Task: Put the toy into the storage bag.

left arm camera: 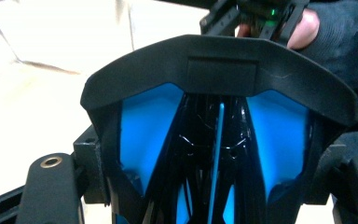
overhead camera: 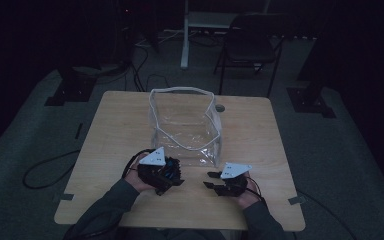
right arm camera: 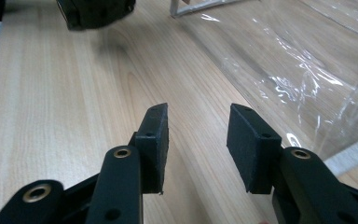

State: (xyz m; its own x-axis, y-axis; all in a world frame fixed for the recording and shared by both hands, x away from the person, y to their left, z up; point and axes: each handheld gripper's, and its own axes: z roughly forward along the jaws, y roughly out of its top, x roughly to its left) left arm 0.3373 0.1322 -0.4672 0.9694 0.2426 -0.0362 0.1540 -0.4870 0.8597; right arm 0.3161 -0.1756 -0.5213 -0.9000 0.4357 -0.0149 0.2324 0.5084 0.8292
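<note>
I see clear bag [overhead camera: 185, 125] upright on counter [overhead camera: 260, 135], near both grippers. Right gripper [right arm camera: 198, 135] jaws wide, holding nothing. Left gripper [overhead camera: 172, 175] grips black-and-blue thing [left arm camera: 214, 140].

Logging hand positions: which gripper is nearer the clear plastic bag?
Left. The left gripper sits right against the clear plastic bag at its near-left corner; the right gripper lies slightly off its near-right corner.

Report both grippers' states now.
Left gripper: shut on a black-and-blue object.
Right gripper: open, holding nothing, above the table.
</note>
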